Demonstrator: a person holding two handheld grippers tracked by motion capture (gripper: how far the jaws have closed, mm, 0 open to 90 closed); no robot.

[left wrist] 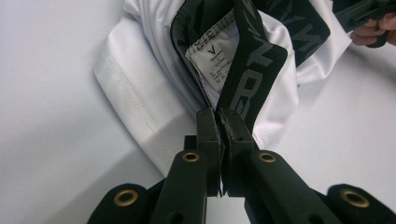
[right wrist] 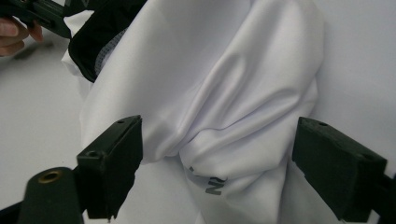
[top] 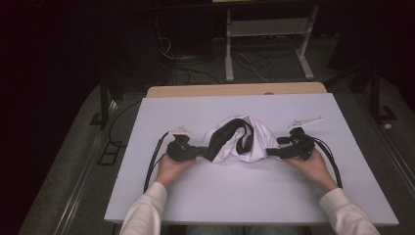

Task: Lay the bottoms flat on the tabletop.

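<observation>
**White shorts bunched between 2 grippers**

White shorts [top: 242, 139] lie crumpled mid-table, long axis left to right. The left gripper [left wrist: 218, 122] pinches the black waistband [left wrist: 254, 70]. The right gripper [right wrist: 217, 158], jaws spread, straddles the opposite end, cloth between them unpinched.

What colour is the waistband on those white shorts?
Black with grey lettering; the waistband shows best in the left gripper view.

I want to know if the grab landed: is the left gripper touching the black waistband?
Touching. In the left gripper view the left gripper has its jaws pressed together on the black waistband, with no gap.
</observation>
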